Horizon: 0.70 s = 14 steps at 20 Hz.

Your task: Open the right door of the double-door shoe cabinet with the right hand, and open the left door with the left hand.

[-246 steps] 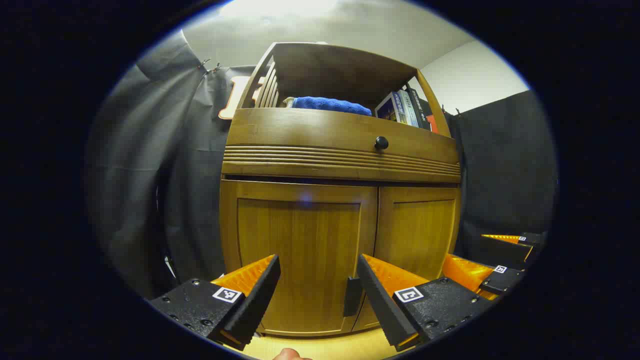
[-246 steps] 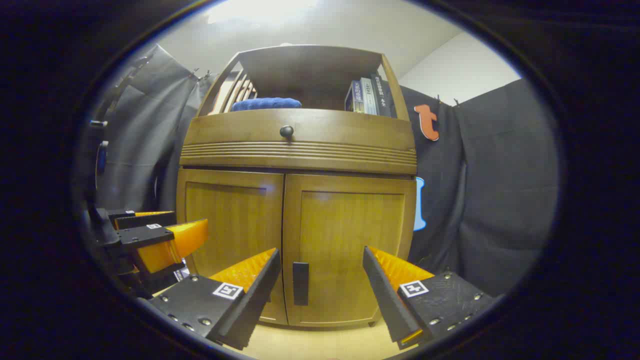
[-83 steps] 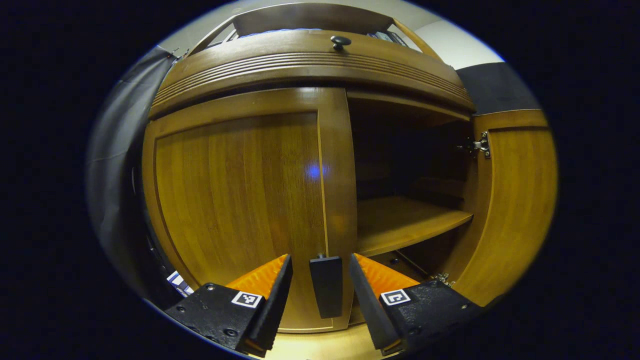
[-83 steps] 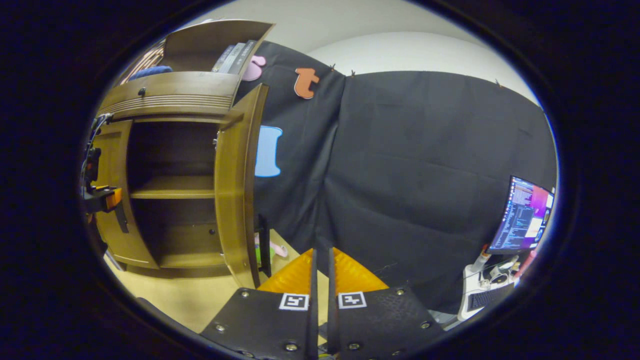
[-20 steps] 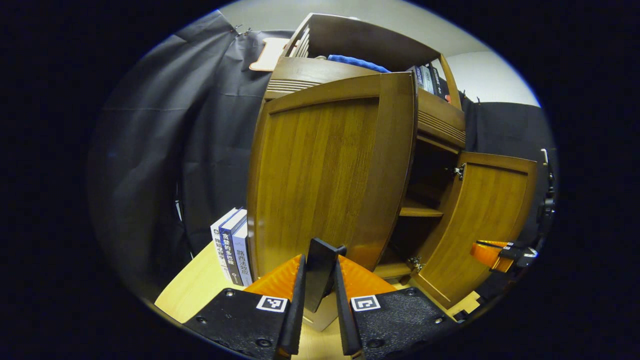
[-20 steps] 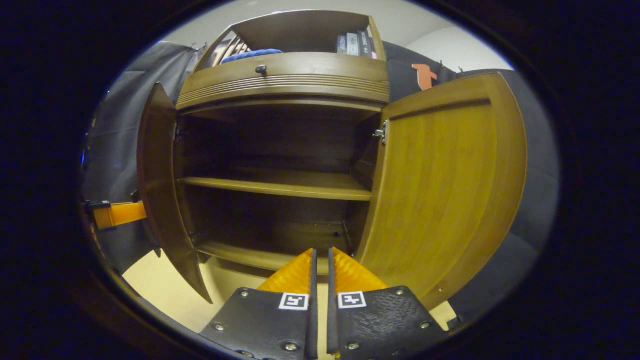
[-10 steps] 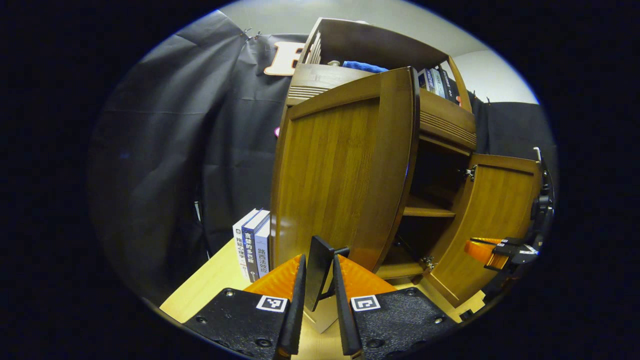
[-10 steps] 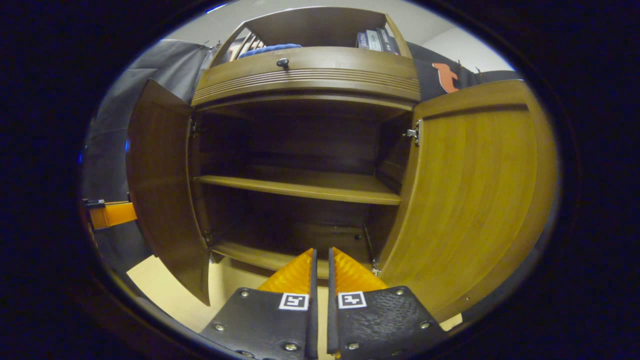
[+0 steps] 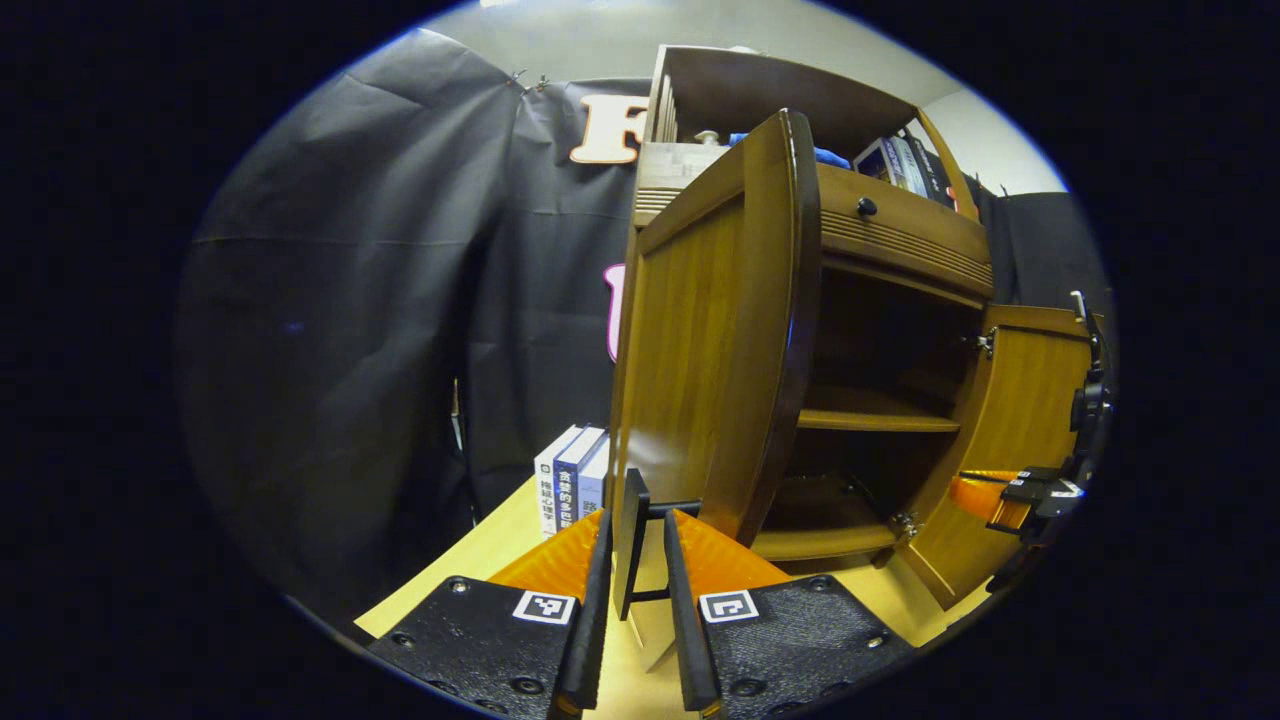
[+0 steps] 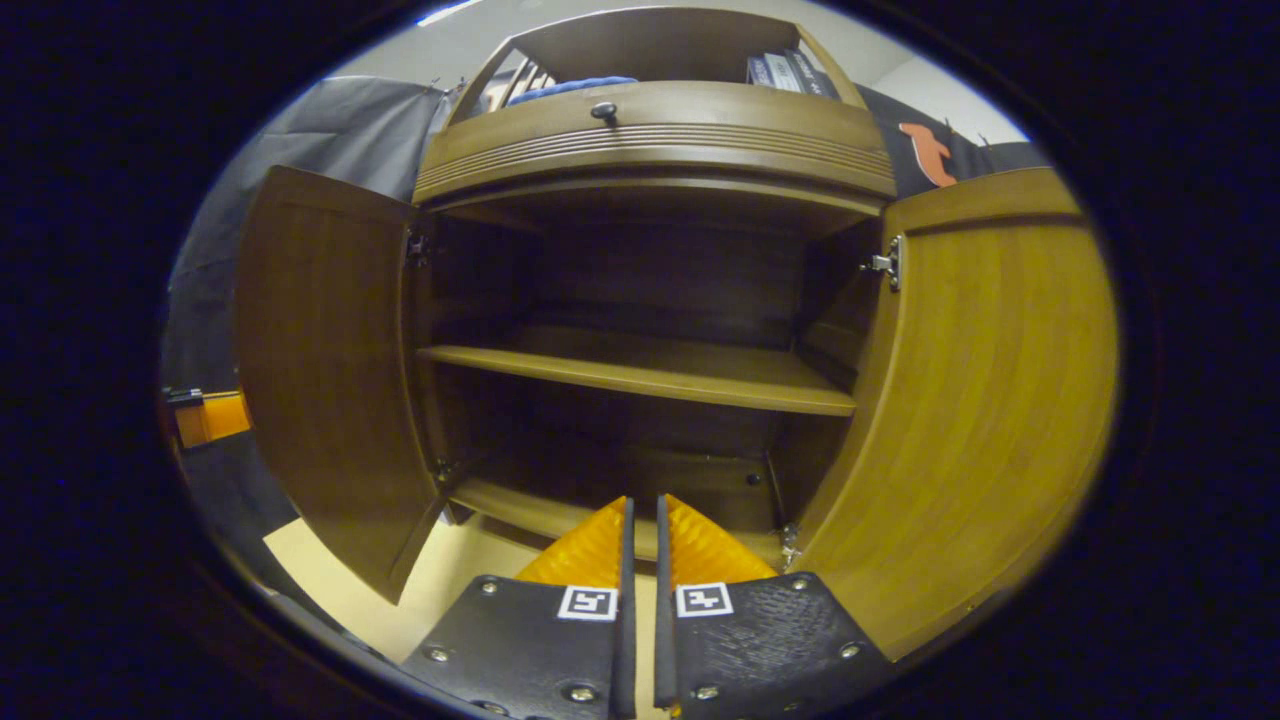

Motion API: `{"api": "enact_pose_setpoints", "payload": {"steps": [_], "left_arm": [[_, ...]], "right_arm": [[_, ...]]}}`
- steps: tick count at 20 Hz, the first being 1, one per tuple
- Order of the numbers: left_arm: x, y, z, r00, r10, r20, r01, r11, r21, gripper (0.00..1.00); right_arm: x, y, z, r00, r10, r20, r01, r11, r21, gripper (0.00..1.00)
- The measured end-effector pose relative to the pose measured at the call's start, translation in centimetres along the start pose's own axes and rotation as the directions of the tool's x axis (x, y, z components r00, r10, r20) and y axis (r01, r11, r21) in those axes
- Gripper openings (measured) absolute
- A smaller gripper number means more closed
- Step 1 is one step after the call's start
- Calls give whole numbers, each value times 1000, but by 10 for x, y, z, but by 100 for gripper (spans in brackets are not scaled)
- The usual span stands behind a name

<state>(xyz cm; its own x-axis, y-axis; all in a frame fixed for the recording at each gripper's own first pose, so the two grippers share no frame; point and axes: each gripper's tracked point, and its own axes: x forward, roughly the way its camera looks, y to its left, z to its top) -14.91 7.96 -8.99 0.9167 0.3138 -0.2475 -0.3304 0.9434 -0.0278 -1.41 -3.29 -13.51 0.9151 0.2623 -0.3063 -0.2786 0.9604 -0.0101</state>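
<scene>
Left gripper [image 9: 636, 560] is clamped narrow on the dark handle [image 9: 630, 540] of the left door [image 9: 715, 340], both fingers pressing the thin plate from either side. That grip makes sense: the handle sits low on the door's free edge, far from the hinge, so a pull there swings the panel with little effort. In the left gripper view the left door stands out from the shoe cabinet [image 9: 905, 245] nearly edge-on to the camera, which I judge to mean it is swung well open.

Right gripper [image 10: 640, 530] has its fingers drawn together with only a slit between them and nothing held; it sits back from the cabinet, facing the open interior. From the right gripper view the right door [image 10: 985, 420] is swung wide to the side, its hinge [image 10: 885, 263] exposed, and the inner shelf [image 10: 650, 375] is bare. The right gripper's closed, idle pose fits a hand whose share is done and is keeping out of the way.

A few books [image 9: 570, 480] stand upright on the worktop [image 9: 480, 560] just beside the cabinet, on the outer side of the left door; whether the door would reach them if pushed further is hard to tell through the fisheye. By my reading both doors are open and little is left but letting go of the handle.
</scene>
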Motion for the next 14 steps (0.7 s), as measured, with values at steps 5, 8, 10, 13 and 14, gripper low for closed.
{"api": "enact_pose_setpoints", "payload": {"steps": [5,8,10,13,14], "left_arm": [[-1,5,1,1000,9,7,-9,1000,15,28],[-1,7,2,1000,-2,10,2,1000,1,28],[-1,9,2,1000,-10,11,10,1000,5,28],[-1,14,2,1000,-6,13,6,1000,19,27],[-1,17,2,1000,-7,15,7,1000,20,28]], "right_arm": [[7,14,1,1000,28,-2,-28,1000,-9,7],[6,12,1,1000,27,0,-27,1000,-7,7],[5,9,1,1000,22,-3,-22,1000,-8,3],[6,9,1,1000,20,-4,-20,1000,-3,7],[6,10,2,1000,21,-3,-21,1000,-1,7]]}}
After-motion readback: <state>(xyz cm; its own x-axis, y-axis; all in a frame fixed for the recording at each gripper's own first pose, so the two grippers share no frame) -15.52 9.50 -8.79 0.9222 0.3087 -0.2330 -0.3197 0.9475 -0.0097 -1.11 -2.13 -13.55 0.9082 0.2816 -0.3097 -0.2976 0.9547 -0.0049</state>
